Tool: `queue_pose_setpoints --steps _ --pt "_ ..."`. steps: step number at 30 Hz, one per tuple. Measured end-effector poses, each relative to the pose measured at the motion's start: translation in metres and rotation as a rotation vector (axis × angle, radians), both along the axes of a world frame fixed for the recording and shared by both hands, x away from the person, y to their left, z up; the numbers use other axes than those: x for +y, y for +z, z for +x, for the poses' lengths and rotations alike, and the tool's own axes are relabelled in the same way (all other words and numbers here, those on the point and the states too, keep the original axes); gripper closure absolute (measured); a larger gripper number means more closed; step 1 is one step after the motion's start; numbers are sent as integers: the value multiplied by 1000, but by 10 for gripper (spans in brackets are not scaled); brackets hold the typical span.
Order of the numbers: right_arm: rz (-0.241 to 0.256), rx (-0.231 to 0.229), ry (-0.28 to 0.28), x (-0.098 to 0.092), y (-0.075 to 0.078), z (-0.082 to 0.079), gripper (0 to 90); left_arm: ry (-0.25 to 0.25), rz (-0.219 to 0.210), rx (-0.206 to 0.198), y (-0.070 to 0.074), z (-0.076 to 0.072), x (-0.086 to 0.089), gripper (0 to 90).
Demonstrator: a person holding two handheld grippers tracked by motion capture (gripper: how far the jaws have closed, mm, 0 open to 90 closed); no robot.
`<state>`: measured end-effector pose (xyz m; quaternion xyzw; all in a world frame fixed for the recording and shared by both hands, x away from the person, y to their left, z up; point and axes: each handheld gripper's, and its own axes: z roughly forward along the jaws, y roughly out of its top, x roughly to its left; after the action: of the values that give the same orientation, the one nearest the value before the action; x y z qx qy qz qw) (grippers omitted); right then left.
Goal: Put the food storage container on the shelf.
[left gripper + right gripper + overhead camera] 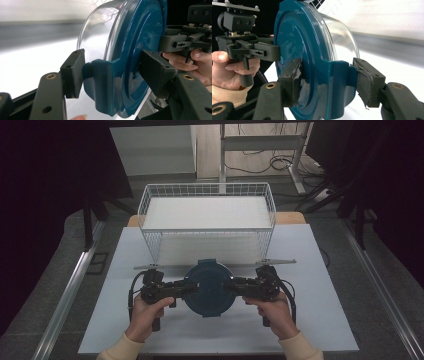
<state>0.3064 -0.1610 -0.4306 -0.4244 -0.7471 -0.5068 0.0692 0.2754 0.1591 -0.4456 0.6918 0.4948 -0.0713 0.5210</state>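
Now the left gripper [187, 288] and right gripper [231, 285] each pinch a side clip of the blue-lidded tub [209, 287], lifting it evenly.

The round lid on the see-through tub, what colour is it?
Dark teal blue lid, seen best in the right gripper view.

No text, label, brand, number or sign is showing legibly anywhere; the blue lid [209, 287] is carrying only moulded ridges, with no lettering that can be read in either gripper view; the wire basket [207, 215] is bearing no tag.
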Motion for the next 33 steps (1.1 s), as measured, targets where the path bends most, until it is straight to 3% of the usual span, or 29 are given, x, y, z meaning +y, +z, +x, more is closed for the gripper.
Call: queue_pose_setpoints --steps 8,22,33 --pt "-1 -7 -8 -1 5 4 423 -4 -3 -6 7 9 0 383" --pt "11 -69 -15 3 49 23 424 1 -1 -71 54 31 4 381" --pt "30 -103 -21 5 74 34 425 9 12 -112 87 45 6 379"
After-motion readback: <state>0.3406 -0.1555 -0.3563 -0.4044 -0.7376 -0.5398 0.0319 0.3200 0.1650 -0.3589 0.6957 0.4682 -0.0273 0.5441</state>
